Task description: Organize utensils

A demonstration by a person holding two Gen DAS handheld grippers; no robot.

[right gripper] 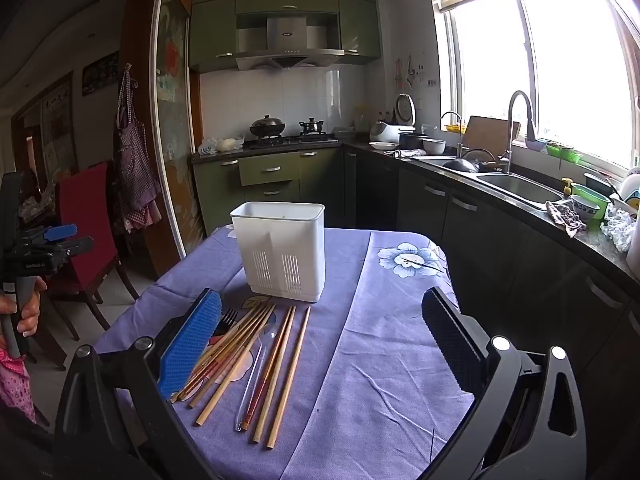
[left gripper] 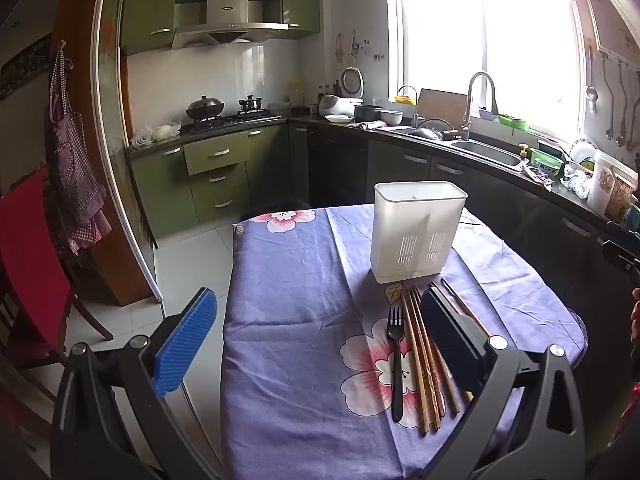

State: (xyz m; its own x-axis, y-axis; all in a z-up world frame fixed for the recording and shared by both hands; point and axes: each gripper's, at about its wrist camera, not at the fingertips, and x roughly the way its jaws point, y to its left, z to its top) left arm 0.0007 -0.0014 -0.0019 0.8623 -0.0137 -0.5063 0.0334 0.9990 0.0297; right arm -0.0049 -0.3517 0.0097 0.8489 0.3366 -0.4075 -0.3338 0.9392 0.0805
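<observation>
**Both grippers wide open above the utensils on the table**

The left gripper hangs over the near part of the table with its jaws spread wide and nothing between the pads; its blue left pad stands out past the table's left edge, over the tiled floor, while the dark right pad sits above the bundle of utensils. The right gripper is likewise spread fully apart and holds nothing, its blue pad above the left end of the utensil pile and its dark pad well to the right over bare cloth.

The table is covered with a purple flowered cloth. A white plastic utensil holder stands upright toward the far side of it, slotted near its base, with a divider inside; what lies inside cannot be made out.

Just in front of the holder the utensils lie loose on the cloth. A black plastic fork rests flat with its tines pointing toward the holder, at the left of the pile. Beside it lie the wooden chopsticks, several roughly parallel, some crossing one another; in the right wrist view they fan out, and a clear plastic spoon lies among them.

In the right wrist view a person's hand grips the handle of the other gripper at the left edge.

Behind the table runs a kitchen counter with a sink under a bright window.
</observation>
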